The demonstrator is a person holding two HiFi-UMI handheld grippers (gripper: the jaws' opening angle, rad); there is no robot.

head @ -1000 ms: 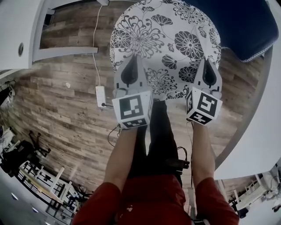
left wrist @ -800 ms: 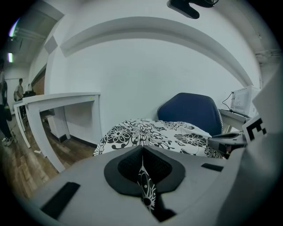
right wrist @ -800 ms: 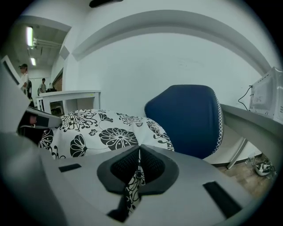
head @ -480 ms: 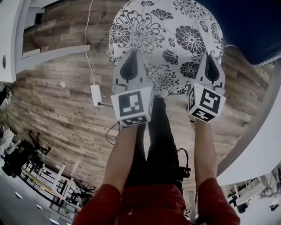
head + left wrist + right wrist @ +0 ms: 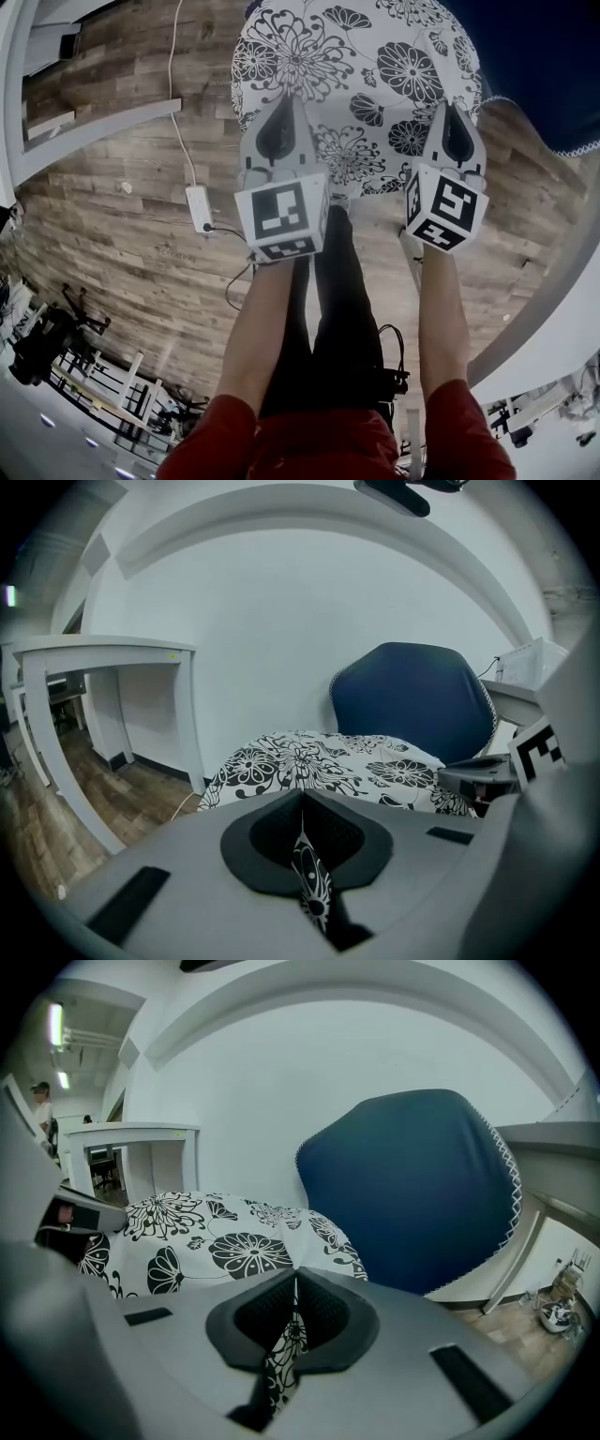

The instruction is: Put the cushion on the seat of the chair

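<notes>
Cushion (image 5: 356, 75) now nearer the blue chair (image 5: 412, 1194) — its backrest looms larger.
Left gripper (image 5: 303, 841) and right gripper (image 5: 291, 1321) clamp its near hem — it seemingly stretches flat toward the chair.

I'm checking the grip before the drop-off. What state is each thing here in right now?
cushion: pinched at its near edge by both claws, lying roughly flat ahead of them.
left claw: shut on cushion fabric.
right claw: shut on cushion fabric.
chair: upright behind the cushion; seat hidden.
power strip: lying on the wood floor, cables attached.
</notes>
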